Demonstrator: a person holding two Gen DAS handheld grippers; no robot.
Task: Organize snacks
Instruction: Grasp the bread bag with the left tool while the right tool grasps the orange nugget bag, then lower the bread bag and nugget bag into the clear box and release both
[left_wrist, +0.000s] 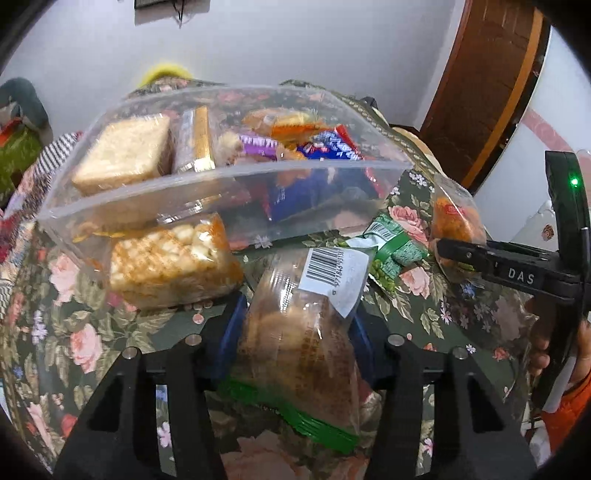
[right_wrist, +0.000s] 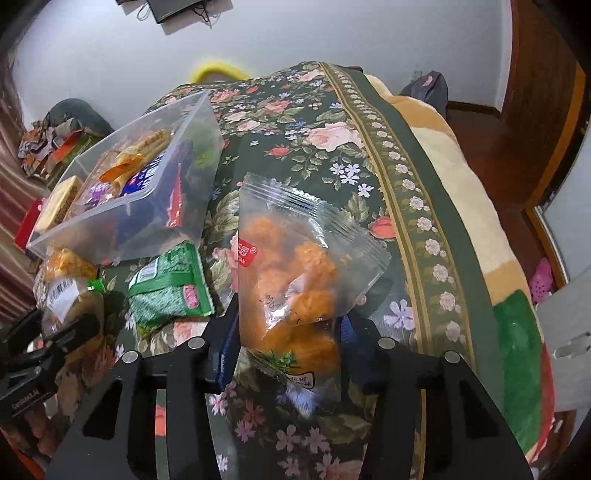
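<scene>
Clear bin (right_wrist: 122, 206) blocks left; floral cloth (right_wrist: 314, 122) beyond lies open.

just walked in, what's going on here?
A person with a gripper in each hand is sorting snacks on a floral cloth. The left gripper is closed on a brown snack bag with a barcode label; the right gripper is closed on a clear bag of orange puffs. The clear bin already holds several snacks. A green packet and a yellow cracker pack lie loose beside it.
</scene>
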